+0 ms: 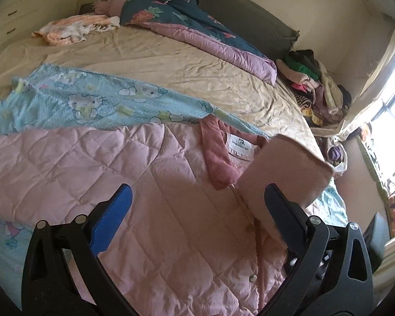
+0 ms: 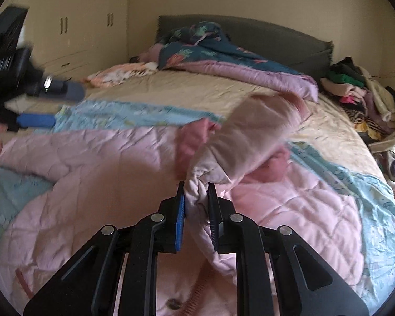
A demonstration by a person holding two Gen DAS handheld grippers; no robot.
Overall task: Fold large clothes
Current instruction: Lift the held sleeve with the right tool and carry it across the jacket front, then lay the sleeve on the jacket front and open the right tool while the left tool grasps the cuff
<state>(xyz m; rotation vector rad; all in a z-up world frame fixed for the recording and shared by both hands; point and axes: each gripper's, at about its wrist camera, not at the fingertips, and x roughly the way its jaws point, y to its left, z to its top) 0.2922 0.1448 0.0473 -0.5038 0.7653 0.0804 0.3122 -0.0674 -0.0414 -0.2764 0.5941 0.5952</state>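
Quilted pink jacket (image 2: 105, 184) lies under both grippers — right gripper (image 2: 196, 210) pinches its sleeve (image 2: 250, 137); left gripper (image 1: 197, 205) gapes empty.

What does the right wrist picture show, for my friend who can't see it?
The right gripper is shut on a sleeve of a pink quilted coat, lifting it above the coat spread on a bed. The left gripper is open at the far left. A blue cartoon sheet lies under the coat.
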